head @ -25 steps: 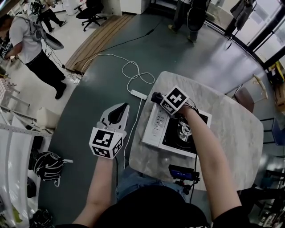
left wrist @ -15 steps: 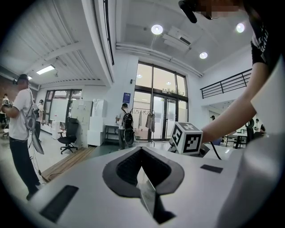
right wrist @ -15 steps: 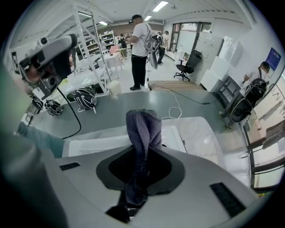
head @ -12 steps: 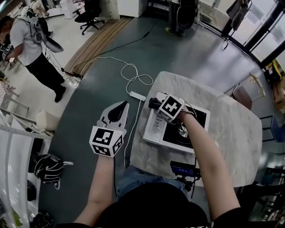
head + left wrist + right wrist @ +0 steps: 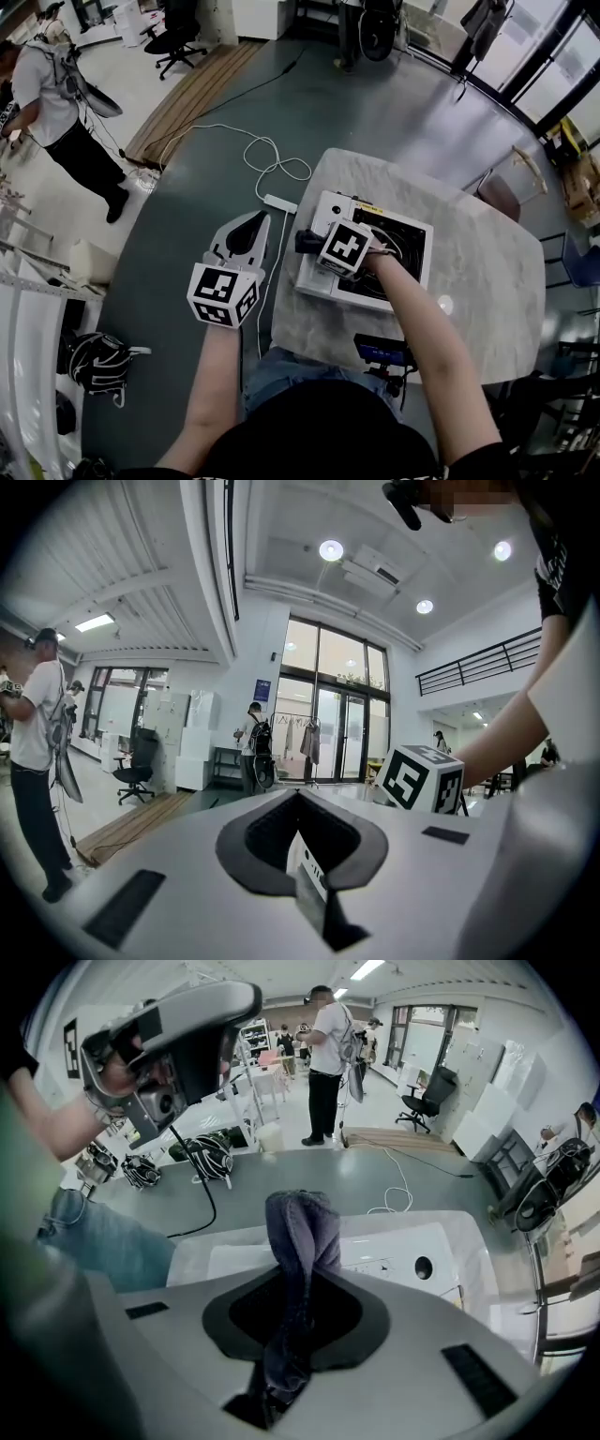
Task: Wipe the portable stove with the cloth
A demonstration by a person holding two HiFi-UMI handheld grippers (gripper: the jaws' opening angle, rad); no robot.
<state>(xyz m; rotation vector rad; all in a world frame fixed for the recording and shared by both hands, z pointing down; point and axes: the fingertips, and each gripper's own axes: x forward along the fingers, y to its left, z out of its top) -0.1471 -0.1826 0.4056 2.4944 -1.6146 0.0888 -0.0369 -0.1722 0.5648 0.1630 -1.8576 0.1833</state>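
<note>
Grey cloth (image 5: 298,1232), pinched by right gripper (image 5: 296,1283) fingers, points lengthwise over stove (image 5: 410,246); left gripper (image 5: 248,230) closed, empty.

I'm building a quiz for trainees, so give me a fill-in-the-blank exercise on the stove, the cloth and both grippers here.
1. The right gripper is shut on the ____.
2. The portable stove sits on the ____.
3. The left gripper, shut and empty, hangs off to the side, above the ____.
Missing words: cloth; table; floor.
</note>
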